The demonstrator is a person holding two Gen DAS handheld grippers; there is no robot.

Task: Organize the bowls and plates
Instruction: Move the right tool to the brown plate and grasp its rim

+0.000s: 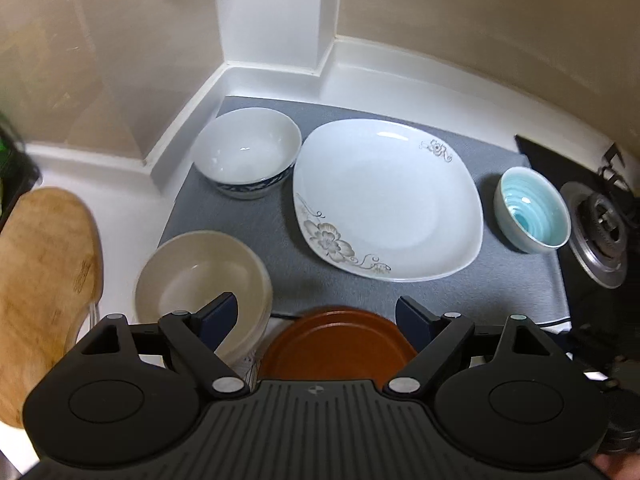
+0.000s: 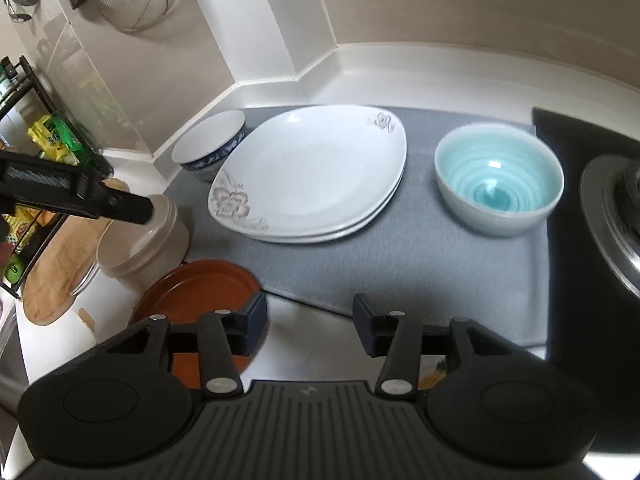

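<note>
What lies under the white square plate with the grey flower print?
Under the white square flower-print plate, a second matching white plate shows at the rim, on the grey mat. Its face is covered.

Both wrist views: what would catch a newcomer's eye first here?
The white floral plates, stacked in the middle of the grey mat, stand out most. Right of them sits a turquoise swirl bowl, near the stove burner. At the mat's near left corner lie a brown plate and a beige bowl.
</note>
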